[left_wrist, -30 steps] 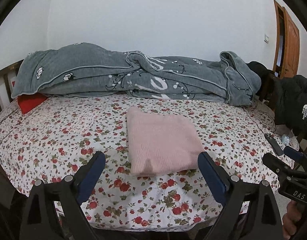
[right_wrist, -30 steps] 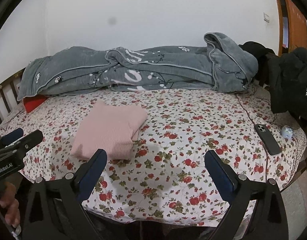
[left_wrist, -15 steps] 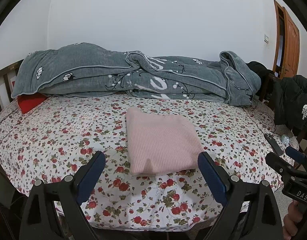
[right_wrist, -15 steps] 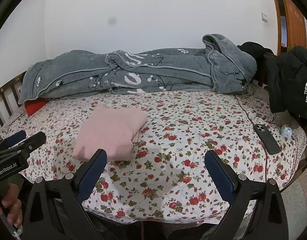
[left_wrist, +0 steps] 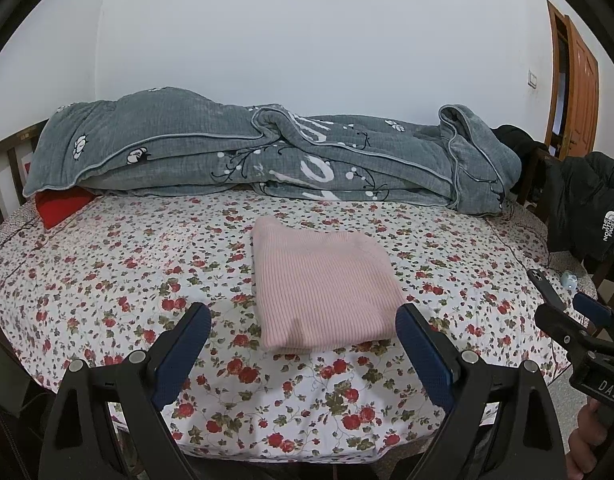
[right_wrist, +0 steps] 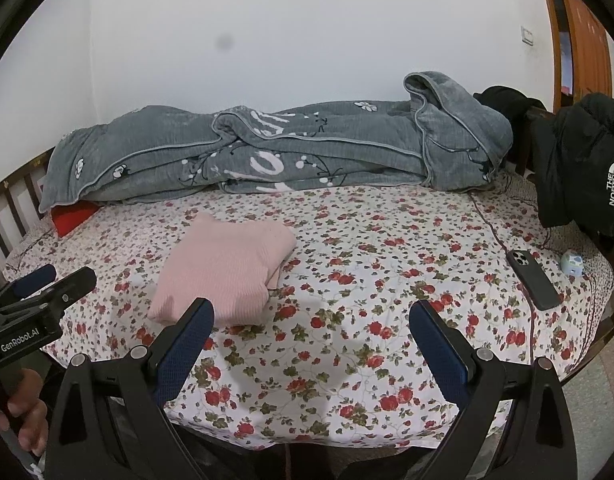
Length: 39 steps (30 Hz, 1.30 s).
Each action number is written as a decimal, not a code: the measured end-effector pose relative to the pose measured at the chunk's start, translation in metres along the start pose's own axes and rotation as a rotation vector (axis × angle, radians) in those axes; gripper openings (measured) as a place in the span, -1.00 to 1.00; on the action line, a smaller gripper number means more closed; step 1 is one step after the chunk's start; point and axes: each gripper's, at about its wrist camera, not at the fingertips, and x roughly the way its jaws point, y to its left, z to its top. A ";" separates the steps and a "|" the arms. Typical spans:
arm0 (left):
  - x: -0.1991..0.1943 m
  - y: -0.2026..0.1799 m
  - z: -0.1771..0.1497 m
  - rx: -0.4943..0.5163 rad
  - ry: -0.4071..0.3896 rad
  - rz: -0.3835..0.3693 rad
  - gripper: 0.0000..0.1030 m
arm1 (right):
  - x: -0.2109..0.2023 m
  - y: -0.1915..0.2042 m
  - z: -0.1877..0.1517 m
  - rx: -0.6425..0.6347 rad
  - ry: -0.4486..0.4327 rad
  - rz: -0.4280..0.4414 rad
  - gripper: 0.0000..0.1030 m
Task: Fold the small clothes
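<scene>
A pink ribbed knit garment [left_wrist: 323, 284] lies folded into a flat rectangle on the flowered bedsheet [left_wrist: 119, 276]. My left gripper [left_wrist: 303, 356] hangs open at the bed's near edge, just in front of the garment, holding nothing. In the right wrist view the same pink garment [right_wrist: 223, 272] lies to the left, and my right gripper [right_wrist: 311, 352] is open over bare sheet [right_wrist: 347, 280] to its right. Each gripper shows at the edge of the other's view, held by a hand.
A rolled grey quilt [left_wrist: 267, 156] runs along the wall at the far side of the bed, a red pillow [left_wrist: 63, 204] under its left end. A dark phone [right_wrist: 533, 278] and a small pale-blue object [right_wrist: 572, 265] lie at the right edge. A black jacket [right_wrist: 583, 164] hangs at right.
Both grippers have drawn back and risen slightly from the bed; the garment sits a little farther away in both views. It has not moved on the sheet.
</scene>
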 end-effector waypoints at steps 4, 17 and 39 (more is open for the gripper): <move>0.000 -0.001 0.000 0.000 0.000 0.002 0.82 | 0.000 0.000 0.000 0.001 0.000 0.001 0.88; -0.001 -0.001 0.000 -0.001 -0.001 -0.001 0.82 | 0.000 -0.001 0.001 0.002 -0.002 0.003 0.88; -0.003 0.001 0.003 -0.004 -0.007 0.003 0.82 | -0.002 0.000 0.000 0.007 -0.004 0.003 0.88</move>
